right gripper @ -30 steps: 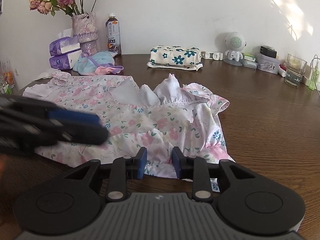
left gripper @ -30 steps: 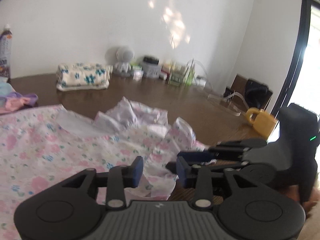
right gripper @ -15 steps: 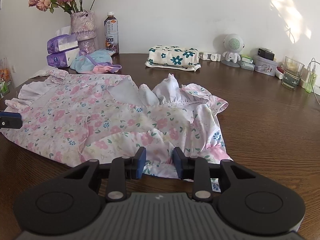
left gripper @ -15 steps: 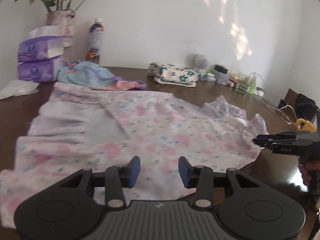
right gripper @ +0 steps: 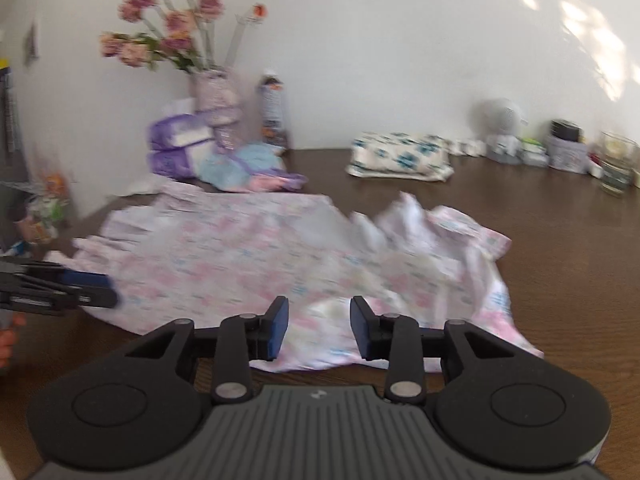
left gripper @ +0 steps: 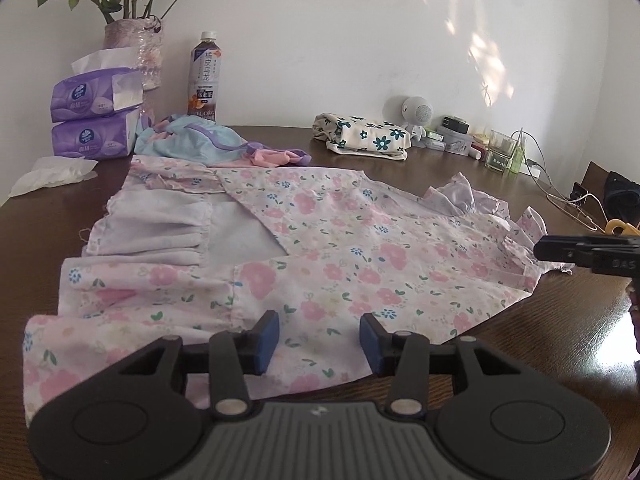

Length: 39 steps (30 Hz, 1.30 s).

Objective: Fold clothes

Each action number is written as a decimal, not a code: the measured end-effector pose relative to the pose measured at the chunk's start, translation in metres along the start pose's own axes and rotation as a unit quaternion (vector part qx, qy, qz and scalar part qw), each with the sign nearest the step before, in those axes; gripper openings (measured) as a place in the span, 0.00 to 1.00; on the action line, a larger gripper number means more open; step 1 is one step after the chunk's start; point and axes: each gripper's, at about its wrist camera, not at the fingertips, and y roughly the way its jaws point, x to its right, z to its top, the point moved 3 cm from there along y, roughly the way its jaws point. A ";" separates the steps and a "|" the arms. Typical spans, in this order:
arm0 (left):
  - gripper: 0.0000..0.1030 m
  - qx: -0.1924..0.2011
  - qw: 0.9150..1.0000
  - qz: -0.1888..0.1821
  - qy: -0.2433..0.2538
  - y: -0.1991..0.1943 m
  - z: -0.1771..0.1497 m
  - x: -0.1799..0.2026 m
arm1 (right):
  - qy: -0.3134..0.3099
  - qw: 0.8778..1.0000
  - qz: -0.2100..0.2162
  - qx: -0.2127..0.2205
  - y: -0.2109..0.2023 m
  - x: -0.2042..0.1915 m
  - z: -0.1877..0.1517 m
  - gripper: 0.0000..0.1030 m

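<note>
A pink floral dress (left gripper: 320,256) lies spread on the brown table (left gripper: 560,340), its lilac lining showing at the left and its ruffled collar end bunched at the right. My left gripper (left gripper: 319,338) hovers open just over the near hem, nothing between its blue pads. In the blurred right wrist view the same dress (right gripper: 280,256) lies ahead, and my right gripper (right gripper: 319,326) stands open above its near edge, empty. The right gripper's fingers (left gripper: 576,254) reach in from the right in the left wrist view; the left gripper's fingers (right gripper: 72,288) show at the left in the right wrist view.
At the back stand a vase of flowers (left gripper: 134,52), two purple tissue packs (left gripper: 96,116), a drink bottle (left gripper: 204,76), a blue and pink garment (left gripper: 208,146), a folded floral cloth (left gripper: 362,138), a small white robot figure (left gripper: 416,116), jars and cables (left gripper: 500,148).
My left gripper has swung left along the dress from its bunched collar end to the hem end and now sits closer over it. My right gripper has opened wider and is moving, blurring its view.
</note>
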 end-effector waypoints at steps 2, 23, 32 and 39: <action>0.45 -0.001 1.000 0.002 0.006 0.000 0.000 0.002 | -0.031 0.999 0.006 -0.018 0.008 -0.015 0.001 0.34; 0.46 0.001 1.000 -0.010 -0.014 -0.005 -0.002 -0.006 | -0.059 0.995 -0.025 -0.072 0.018 -0.002 -0.018 0.11; 0.67 0.001 1.000 -0.023 -0.012 -0.005 -0.003 -0.002 | 0.054 0.998 0.005 0.019 -0.013 0.013 0.014 0.61; 0.70 0.018 0.999 -0.032 -0.033 -0.017 0.003 -0.009 | 0.025 0.999 0.011 -0.019 -0.009 0.003 0.014 0.79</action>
